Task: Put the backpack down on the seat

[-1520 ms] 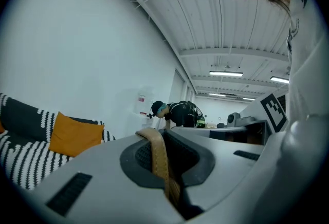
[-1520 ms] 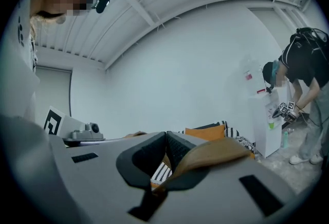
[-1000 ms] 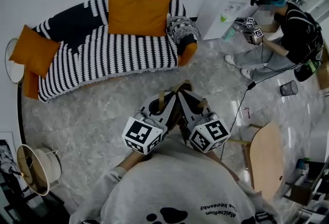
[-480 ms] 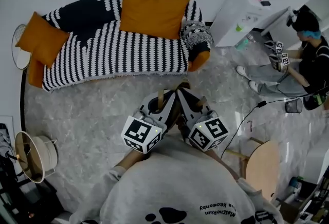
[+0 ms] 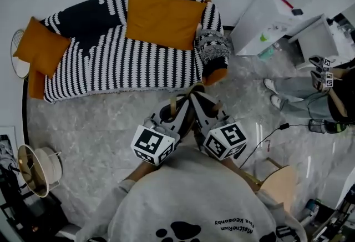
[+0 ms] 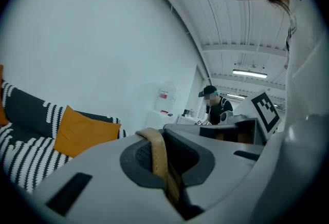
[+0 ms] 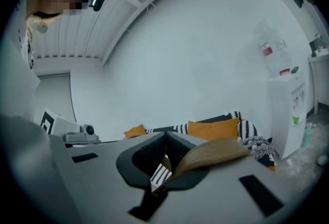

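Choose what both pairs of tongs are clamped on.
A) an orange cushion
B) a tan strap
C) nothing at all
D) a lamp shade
B: in its own view the left tongs are shut on a tan strap, and the right tongs pinch a tan strap too. The orange cushions lie untouched on the sofa.

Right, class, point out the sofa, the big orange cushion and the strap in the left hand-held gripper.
sofa [image 5: 138, 66]: head view, on the striped seat.
big orange cushion [image 5: 163, 19]: head view, on its middle.
strap [image 6: 157, 151]: left gripper view, on the tan band where it runs down between the jaws.
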